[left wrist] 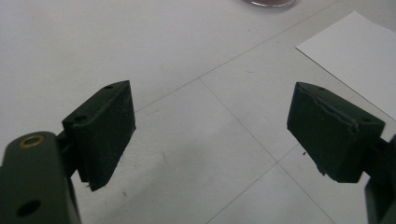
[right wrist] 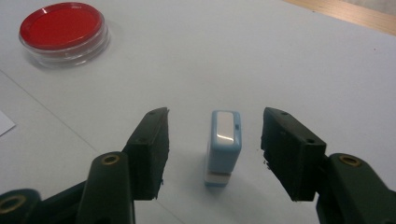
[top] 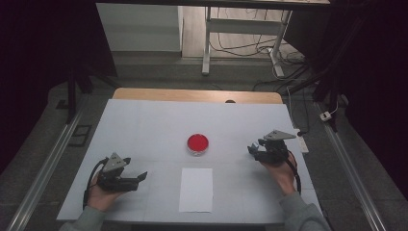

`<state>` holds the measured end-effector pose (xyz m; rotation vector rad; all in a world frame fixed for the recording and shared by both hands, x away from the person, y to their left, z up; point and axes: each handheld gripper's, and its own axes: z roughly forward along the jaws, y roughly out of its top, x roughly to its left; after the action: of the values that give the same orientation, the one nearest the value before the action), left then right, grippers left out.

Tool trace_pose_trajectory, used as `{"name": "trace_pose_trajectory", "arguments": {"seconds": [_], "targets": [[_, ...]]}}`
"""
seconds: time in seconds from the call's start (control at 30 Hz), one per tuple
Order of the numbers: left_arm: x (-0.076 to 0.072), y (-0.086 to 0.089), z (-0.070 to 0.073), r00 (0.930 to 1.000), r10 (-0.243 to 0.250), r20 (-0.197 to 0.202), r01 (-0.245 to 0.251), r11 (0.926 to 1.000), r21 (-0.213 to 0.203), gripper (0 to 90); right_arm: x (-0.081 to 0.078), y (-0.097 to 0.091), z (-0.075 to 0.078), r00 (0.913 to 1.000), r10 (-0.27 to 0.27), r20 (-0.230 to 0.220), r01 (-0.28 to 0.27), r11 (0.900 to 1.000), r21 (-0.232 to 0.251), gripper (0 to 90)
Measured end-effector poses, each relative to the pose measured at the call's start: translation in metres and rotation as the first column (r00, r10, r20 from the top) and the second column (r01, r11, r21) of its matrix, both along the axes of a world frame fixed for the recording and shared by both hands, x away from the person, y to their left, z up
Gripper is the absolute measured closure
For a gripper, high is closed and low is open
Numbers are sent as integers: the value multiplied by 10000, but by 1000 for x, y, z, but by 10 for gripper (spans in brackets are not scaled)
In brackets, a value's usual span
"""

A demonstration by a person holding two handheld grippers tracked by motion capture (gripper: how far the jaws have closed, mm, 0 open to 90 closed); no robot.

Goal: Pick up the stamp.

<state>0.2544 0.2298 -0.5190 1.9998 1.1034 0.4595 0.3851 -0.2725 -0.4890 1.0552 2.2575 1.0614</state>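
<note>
Small light-blue rectangular plastic stamp with a white top (right wrist: 224,145) stands upright on the white table (top: 144,125), between the right gripper (right wrist: 214,149) jaws. Gaps show on both sides, pads not touching it, jaws part open. Round clear dish with red ink pad (right wrist: 63,31) sits well apart, towards table centre. White paper sheet (top: 196,189) lies near the front edge. Left gripper (left wrist: 210,135) rests near the front left, jaws wide open, nothing between them.

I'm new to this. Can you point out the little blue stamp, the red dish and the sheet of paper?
blue stamp (right wrist: 225,145), right gripper view, its front face.
red dish (right wrist: 61,25), right gripper view, its red top.
sheet of paper (top: 196,189), high view, its middle.
</note>
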Motion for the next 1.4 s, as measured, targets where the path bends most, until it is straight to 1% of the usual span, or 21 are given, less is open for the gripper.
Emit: {"name": "trace_pose_trajectory", "arguments": {"seconds": [0.07,0.13,0.2,0.3,0.37,0.4,0.43,0.47,0.5,0.53,0.6,0.63,0.67,0.87,0.93,1.0,1.17,1.2,1.23,1.33,1.4], "targets": [[0,0,0,10000,16,40,-16,10000,17,153,1,1,0,10000,-94,-8,94,9999,-70,439],[0,-1,0,10000,23,73,-24,10000,23,154,2,1,0,9999,-77,-93,76,9999,-88,461],[0,-1,0,10000,24,70,-24,10000,38,156,3,1,-2,9999,-143,-47,143,9998,-99,485],[0,-1,0,10000,8,60,-9,10000,65,156,4,1,-2,9997,-205,-108,203,9997,-165,529],[0,-1,0,10000,17,67,-17,10000,55,157,4,0,-2,9996,-203,-211,203,9998,-40,575],[0,-1,0,10000,20,81,-21,10000,48,157,4,0,-2,9996,-203,-211,203,9998,-40,575],[0,-1,0,9999,39,94,-40,10000,53,157,5,0,-3,9996,-198,-208,199,9998,41,595],[0,-1,0,9999,36,96,-36,10000,63,157,5,-1,-2,9995,-240,-199,241,9997,63,630],[0,0,0,9999,42,103,-42,10000,65,157,5,-1,-2,9995,-240,-199,241,9997,63,630],[0,0,0,9999,43,101,-44,10000,79,157,5,-1,-3,9994,-251,-243,254,9996,129,656],[0,0,0,9999,40,98,-41,10000,90,157,5,-1,-3,9994,-219,-286,224,9996,182,672],[0,0,0,9999,37,100,-38,10000,88,157,6,-1,-4,9993,-199,-331,206,9996,199,692],[0,0,0,9999,38,103,-39,10000,86,157,6,-2,-4,9992,-189,-339,195,9997,176,734],[0,1,0,9998,107,173,-109,9999,86,157,6,-3,-4,9988,-271,-417,281,9993,240,745],[0,1,0,9998,105,169,-107,9999,86,157,6,-4,-4,9987,-318,-405,332,9988,350,747],[0,0,0,9998,100,167,-102,9999,115,157,6,-4,-4,9986,-319,-433,333,9989,326,748],[0,0,0,9998,86,164,-89,9999,124,157,5,-5,-2,9988,-368,-323,381,9984,419,750],[0,0,0,9998,84,156,-86,9999,123,157,4,-5,-1,9988,-349,-332,364,9983,444,750],[0,0,-1,9999,74,150,-75,9999,123,157,4,-5,-1,9993,-296,-238,308,9982,517,750],[0,0,-1,9999,53,131,-55,9999,132,157,3,-4,0,9995,-249,-198,259,9985,491,750],[0,-1,-1,9999,62,129,-64,9999,144,157,2,-3,1,9997,-229,-89,233,9982,557,750]]}}
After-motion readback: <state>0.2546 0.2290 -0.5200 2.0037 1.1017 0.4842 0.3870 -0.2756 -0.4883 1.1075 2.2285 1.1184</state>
